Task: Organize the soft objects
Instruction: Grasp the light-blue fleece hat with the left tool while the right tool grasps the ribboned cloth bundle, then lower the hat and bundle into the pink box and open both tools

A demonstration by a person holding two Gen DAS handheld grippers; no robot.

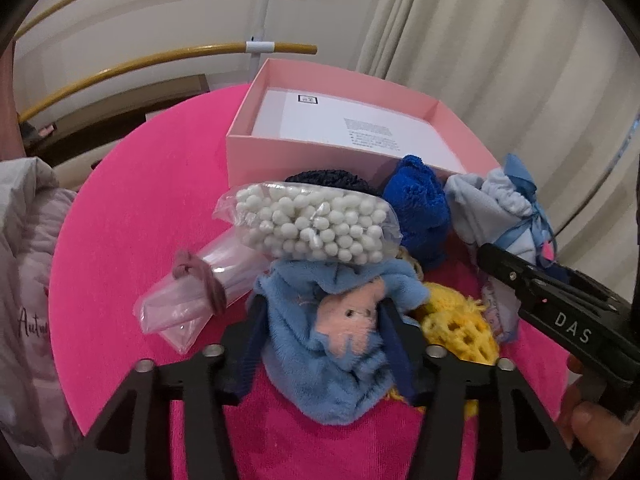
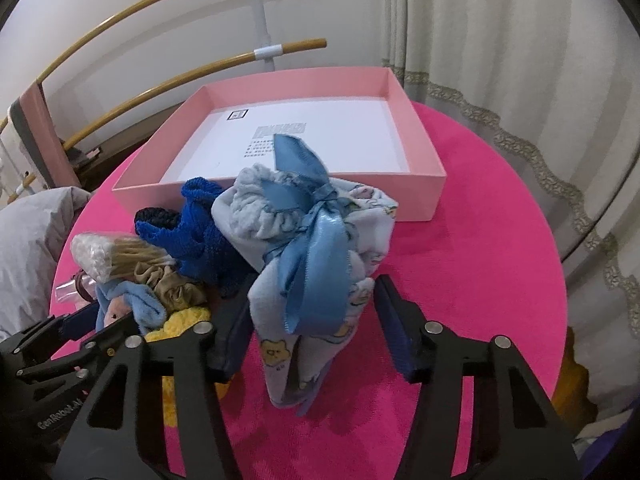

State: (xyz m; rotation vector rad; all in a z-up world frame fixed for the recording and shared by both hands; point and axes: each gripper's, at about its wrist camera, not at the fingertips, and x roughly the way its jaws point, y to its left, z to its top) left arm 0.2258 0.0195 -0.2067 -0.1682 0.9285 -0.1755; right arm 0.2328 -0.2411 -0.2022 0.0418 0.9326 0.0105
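Soft things lie heaped on our round pink worktop (image 1: 132, 184), just before the open pink cardboard box (image 2: 416, 190). Leftmost we see a clear plastic bag of white foam balls (image 1: 316, 222). Our left gripper (image 1: 322, 316) has its fingers clamped on the fluffy light-blue plush sock (image 1: 320, 344). Our right gripper (image 2: 314, 300) holds its fingers apart around the pale-blue printed cloth bundle tied with blue ribbon (image 2: 320, 248).

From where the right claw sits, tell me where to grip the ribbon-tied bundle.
Grip the ribbon-tied bundle across its lower body, below the ribbon knot, coming straight in from the near side. The right claw already straddles it, open. The bundle stands upright and narrows there; the loose ribbon tails would likely slip.
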